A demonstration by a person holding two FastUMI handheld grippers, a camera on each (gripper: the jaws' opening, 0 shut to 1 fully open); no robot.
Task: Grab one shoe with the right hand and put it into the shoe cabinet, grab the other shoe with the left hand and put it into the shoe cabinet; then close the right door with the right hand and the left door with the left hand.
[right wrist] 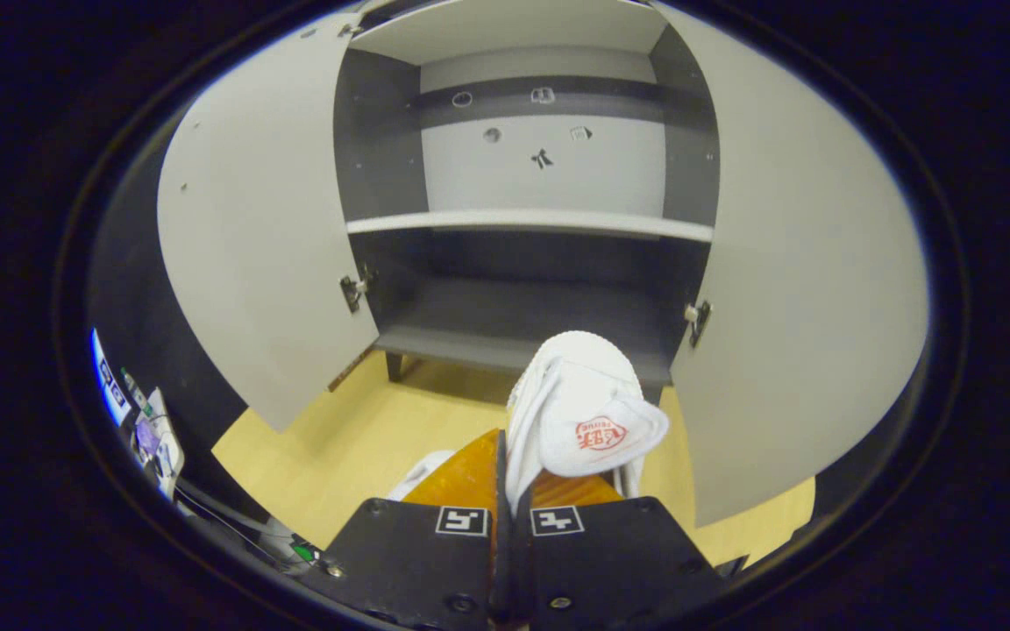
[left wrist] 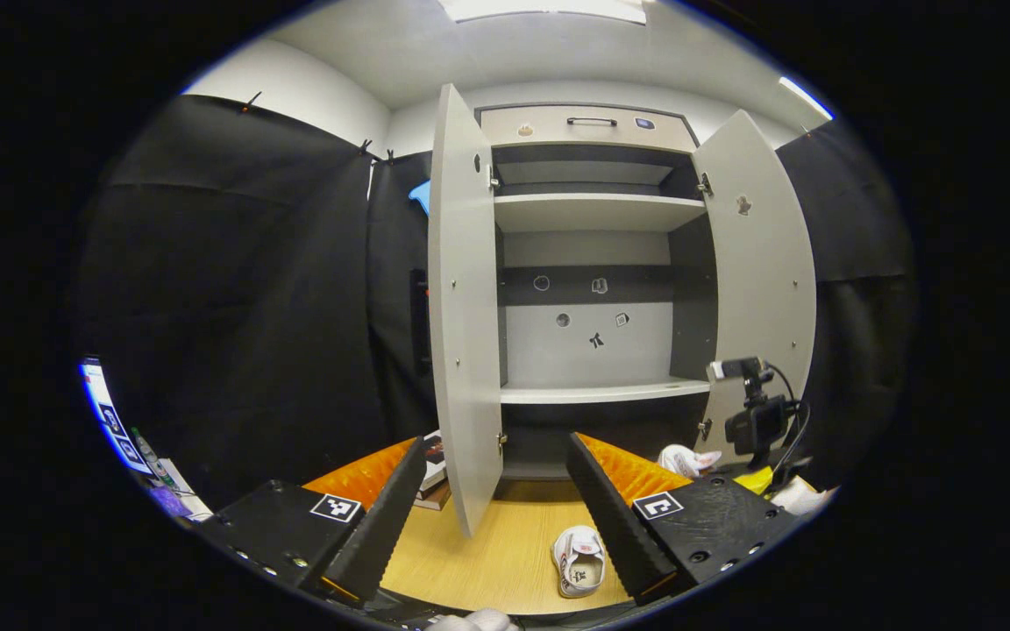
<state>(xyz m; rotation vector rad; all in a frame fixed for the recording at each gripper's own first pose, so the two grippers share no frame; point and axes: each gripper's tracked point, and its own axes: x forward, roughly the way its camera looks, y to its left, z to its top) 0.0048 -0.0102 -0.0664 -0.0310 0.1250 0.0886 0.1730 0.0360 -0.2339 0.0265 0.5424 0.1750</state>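
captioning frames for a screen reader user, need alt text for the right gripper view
The right gripper is shut on a white shoe, holding it in front of the open shoe cabinet's bottom shelf. Both cabinet doors, left door and right door, stand wide open above a wooden floor.

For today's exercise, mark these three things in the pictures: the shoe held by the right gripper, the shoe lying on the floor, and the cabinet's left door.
held shoe (right wrist: 588,412): right gripper view, on its white upper.
floor shoe (left wrist: 579,561): left gripper view, on its tongue.
left door (left wrist: 465,298): left gripper view, on its inner face.
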